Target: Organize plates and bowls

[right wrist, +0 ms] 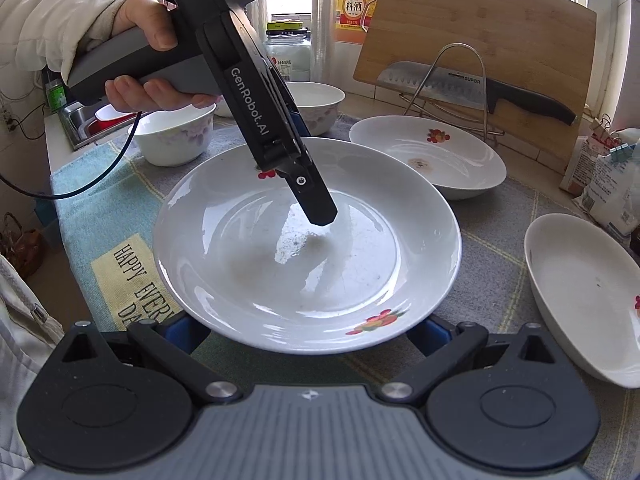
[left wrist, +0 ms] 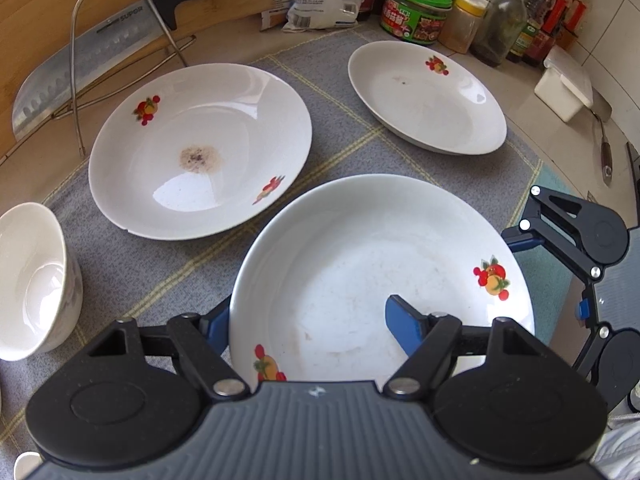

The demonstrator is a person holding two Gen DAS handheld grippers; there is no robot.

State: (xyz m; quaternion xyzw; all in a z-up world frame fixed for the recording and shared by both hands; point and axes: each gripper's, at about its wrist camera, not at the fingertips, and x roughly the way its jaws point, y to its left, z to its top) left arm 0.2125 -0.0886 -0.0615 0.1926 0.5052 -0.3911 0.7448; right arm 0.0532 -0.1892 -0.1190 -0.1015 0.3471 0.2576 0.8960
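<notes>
Left wrist view: my left gripper (left wrist: 308, 312) is closed on the near wall of a shallow white glazed ceramic plate with fruit decals (left wrist: 360, 248). One blue finger (left wrist: 404, 320) lies inside the plate and the other sits outside, below the rim. This is as narrow as the jaws go with the plate wall between them.

Right wrist view: my right gripper (right wrist: 306, 332) stands wide. Its two blue fingers reach under the near rim of the same plate, their tips hidden. I cannot tell whether they touch the underside.

The plate hangs above a grey woven cloth with pale yellow check lines (left wrist: 160, 264) that covers the bench. On the cloth beyond it rest a second white decal plate with a brown stain at its centre (left wrist: 200, 148) and a third white decal plate, oval in outline (left wrist: 424, 96). The two are well apart. A plain white deep bowl (left wrist: 32, 280) sits at the cloth's left edge.

Only the right view shows the person's hand (right wrist: 148, 20) around the left gripper's grey handle, two white bowls with faint purple flowers (right wrist: 172, 136), and the printed yellow label on the cloth (right wrist: 132, 276). Both views show the steel cleaver with a black handle (left wrist: 80, 68) in a bent-wire rack (left wrist: 76, 60) against an upright wooden board (right wrist: 480, 20).
</notes>
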